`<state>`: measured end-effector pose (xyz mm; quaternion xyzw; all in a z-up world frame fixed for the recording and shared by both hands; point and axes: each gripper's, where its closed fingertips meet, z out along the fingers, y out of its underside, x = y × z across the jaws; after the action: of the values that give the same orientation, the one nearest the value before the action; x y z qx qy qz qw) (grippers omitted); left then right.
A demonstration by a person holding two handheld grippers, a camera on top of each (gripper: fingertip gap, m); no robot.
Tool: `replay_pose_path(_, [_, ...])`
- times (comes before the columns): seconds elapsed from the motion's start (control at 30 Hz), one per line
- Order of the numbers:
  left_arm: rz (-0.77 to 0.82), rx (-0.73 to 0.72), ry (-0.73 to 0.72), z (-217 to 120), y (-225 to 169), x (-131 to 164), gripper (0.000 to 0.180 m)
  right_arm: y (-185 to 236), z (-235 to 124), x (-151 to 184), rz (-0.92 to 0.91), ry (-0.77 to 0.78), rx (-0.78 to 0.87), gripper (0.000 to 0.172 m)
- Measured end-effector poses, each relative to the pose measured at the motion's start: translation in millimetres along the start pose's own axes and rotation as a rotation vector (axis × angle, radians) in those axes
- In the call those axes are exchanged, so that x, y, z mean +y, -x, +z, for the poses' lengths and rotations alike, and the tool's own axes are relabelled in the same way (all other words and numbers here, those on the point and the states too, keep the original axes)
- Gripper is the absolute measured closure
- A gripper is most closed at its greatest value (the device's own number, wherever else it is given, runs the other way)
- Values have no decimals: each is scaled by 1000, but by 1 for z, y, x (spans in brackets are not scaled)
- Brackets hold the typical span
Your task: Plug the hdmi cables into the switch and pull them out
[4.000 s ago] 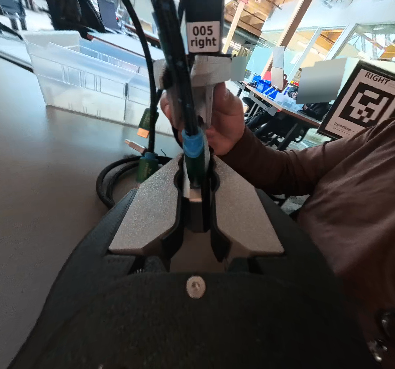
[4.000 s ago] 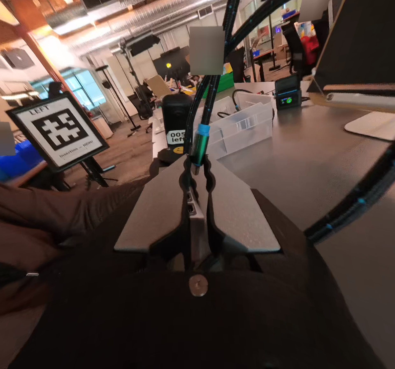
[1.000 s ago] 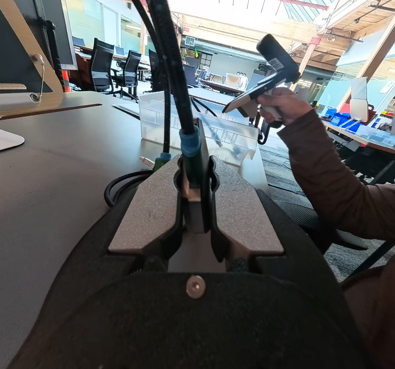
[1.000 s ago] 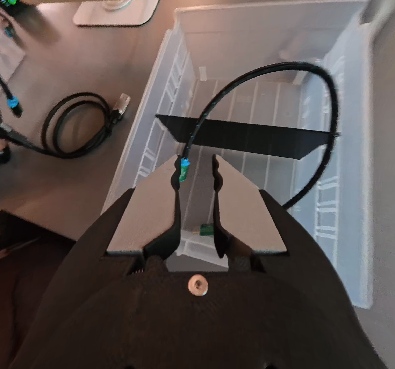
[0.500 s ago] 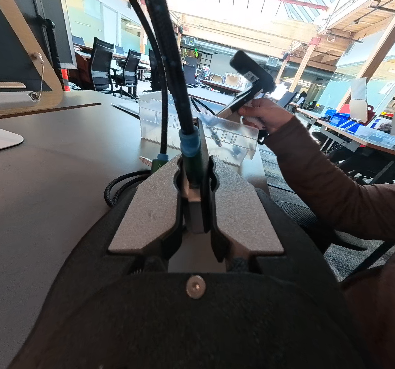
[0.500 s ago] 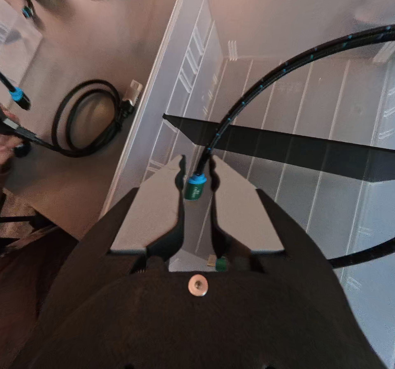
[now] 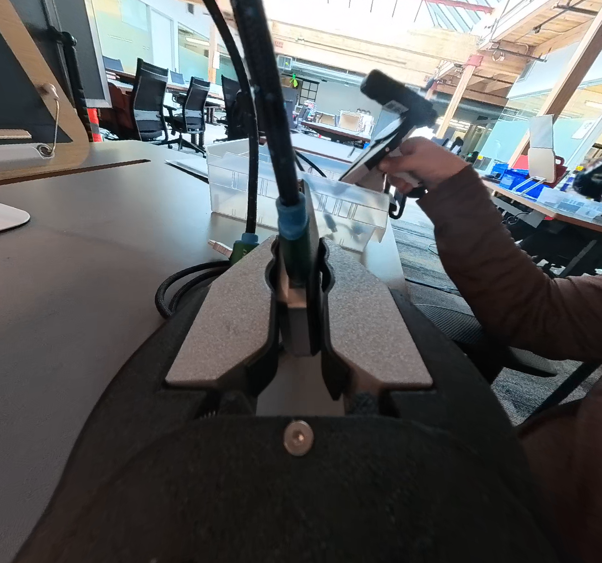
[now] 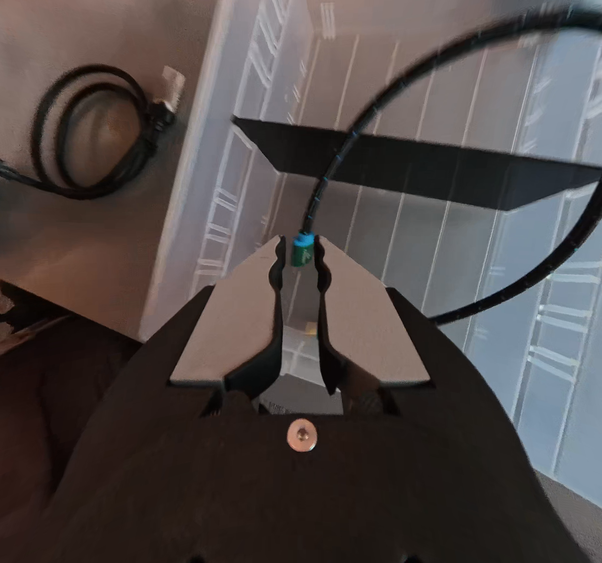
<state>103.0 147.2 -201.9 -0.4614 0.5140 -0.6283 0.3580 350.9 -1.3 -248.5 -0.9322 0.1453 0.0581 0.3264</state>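
Your left gripper (image 7: 298, 254) was clenched on the switch (image 7: 294, 325), a grey metal block pinched upright between both pads. A green plug (image 7: 293, 254) with a blue collar sat in the switch's top end, and its black braided cable (image 7: 260, 91) rose toward twelve o'clock. By my reading, that was one cable seated.

Your right gripper (image 8: 298, 247) was not clamped on anything. A second green plug (image 8: 301, 254) stood between its fingertips, against the right pad, with a slit of daylight on the left side. Its cable (image 8: 407, 84) looped off toward one o'clock and came round again at four.

That plug lay inside the clear bin (image 8: 228, 123), just short of the black divider (image 8: 423, 169) at twelve o'clock. A small gold connector tip (image 8: 311, 327) showed lower down between the fingers.

In the left wrist view, another green plug (image 7: 242, 249) sat at ten o'clock from the fingertips, half hidden behind the left finger. I could not tell whether it was plugged into anything. A coiled black cable (image 8: 91, 130) lay on the dark table (image 7: 81, 237) at ten o'clock from the bin.

So you were early in the job. You had yet to grip this plug, lift it, push it into the switch, and then pull the cables out.
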Motion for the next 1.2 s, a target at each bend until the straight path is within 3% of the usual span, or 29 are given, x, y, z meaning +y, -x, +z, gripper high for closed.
replay_pose_path(0.1, [11, 35, -21, -1, -6, -4, 161, 39, -23, -32, -97, -180, -100, 152])
replay_pose_path(0.27, [84, 103, -13, 2, -24, -4, 161, 163, -66, -68, -356, -475, -526, 133])
replay_pose_path(0.37, [138, 167, 9, 5, -40, 1, 161, 222, -56, -63, -459, -458, -710, 130])
replay_pose_path(0.5, [161, 235, 15, 5, -55, 3, 161, 272, -20, -44, -565, -327, -811, 130])
replay_pose_path(0.67, [168, 248, 27, 5, -58, 4, 161, 301, 2, -37, -638, -330, -836, 137])
replay_pose_path(0.77, [197, 247, 34, 5, -60, 5, 161, 297, 12, -44, -623, -352, -770, 165])
replay_pose_path(0.83, [205, 253, 32, 5, -62, 5, 161, 297, 10, -42, -610, -348, -805, 167])
replay_pose_path(1.0, [204, 255, 32, 5, -63, 5, 161, 295, 8, -41, -611, -339, -827, 159])
replay_pose_path(1.1, [196, 258, 26, 5, -63, 4, 161, 287, 11, -43, -638, -344, -750, 133])
replay_pose_path(1.2, [183, 265, 24, 5, -63, 4, 161, 285, 13, -36, -678, -320, -738, 141])
